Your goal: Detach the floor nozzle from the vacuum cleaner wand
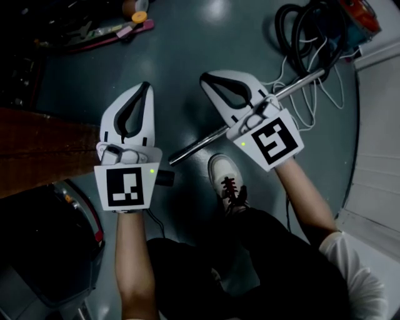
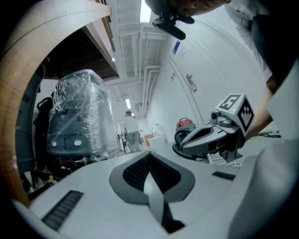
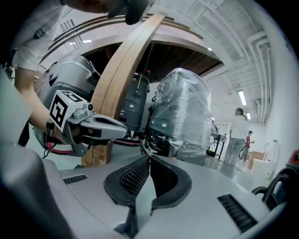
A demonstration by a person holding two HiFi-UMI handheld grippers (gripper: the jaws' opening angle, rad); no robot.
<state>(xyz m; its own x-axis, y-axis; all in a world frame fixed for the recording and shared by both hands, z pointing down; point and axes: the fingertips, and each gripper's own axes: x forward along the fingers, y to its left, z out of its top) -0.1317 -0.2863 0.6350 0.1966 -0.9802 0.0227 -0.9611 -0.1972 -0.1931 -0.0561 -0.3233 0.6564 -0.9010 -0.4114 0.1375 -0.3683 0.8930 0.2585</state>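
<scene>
The metal wand (image 1: 197, 145) lies slanted on the grey floor and passes under my right gripper (image 1: 207, 79); its lower end meets a small dark piece (image 1: 165, 178) beside my left gripper (image 1: 146, 86). No floor nozzle shows clearly. Both grippers are held well above the floor, side by side, jaws shut with nothing between them. In the left gripper view the closed jaws (image 2: 149, 157) point level across the room, with the right gripper (image 2: 212, 137) to their right. In the right gripper view the shut jaws (image 3: 148, 158) face a wrapped machine, and the left gripper (image 3: 91, 123) is at the left.
The black hose (image 1: 306, 31), white cable (image 1: 312, 103) and orange vacuum body (image 1: 359, 15) lie at the top right. My shoe (image 1: 228, 181) stands by the wand. A wooden board (image 1: 37, 150) and dark machine (image 1: 44, 250) are at the left. A plastic-wrapped machine (image 3: 180, 112) and people (image 3: 238, 135) stand farther off.
</scene>
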